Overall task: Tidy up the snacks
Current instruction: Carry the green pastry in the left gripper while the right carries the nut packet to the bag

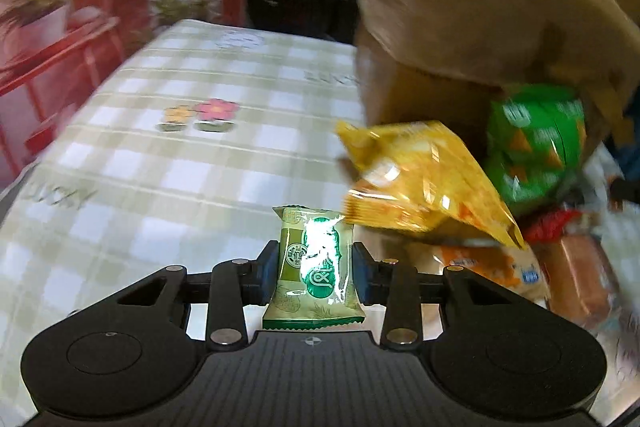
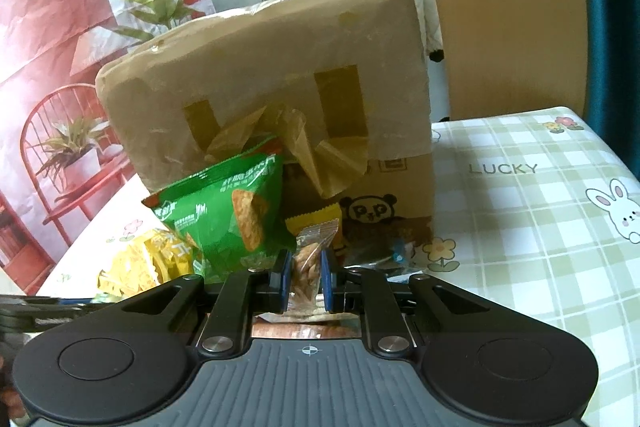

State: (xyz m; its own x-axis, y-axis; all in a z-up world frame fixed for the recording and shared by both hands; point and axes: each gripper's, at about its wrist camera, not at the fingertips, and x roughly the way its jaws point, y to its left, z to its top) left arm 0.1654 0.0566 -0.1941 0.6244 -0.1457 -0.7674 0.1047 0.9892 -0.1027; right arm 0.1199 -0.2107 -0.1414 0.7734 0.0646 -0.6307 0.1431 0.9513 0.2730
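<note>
Left wrist view: the left tongs point(image 1: 314, 267) clasp a glossy green-and-cream snack packet point(image 1: 314, 267) above the checked worktop point(image 1: 160, 155), beside a crinkly yellow bag point(image 1: 420, 179); a steady squeeze on the slippery foil seems wise. Right wrist view: the right tongs point(image 2: 306, 275) pinch a clear nut sachet point(image 2: 308, 263) before the cardboard box point(image 2: 280, 75).

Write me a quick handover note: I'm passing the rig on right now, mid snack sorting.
Left gripper: jaws around the green-and-gold wrapped snack, at its sides.
Right gripper: shut on a small clear packet of nuts.
Loose pile beside the cardboard box: yellow bag, green chip bag, a few other packets.
Done: two small packets picked out.
Left: place both, then sort the pile on the checked tablecloth.
</note>
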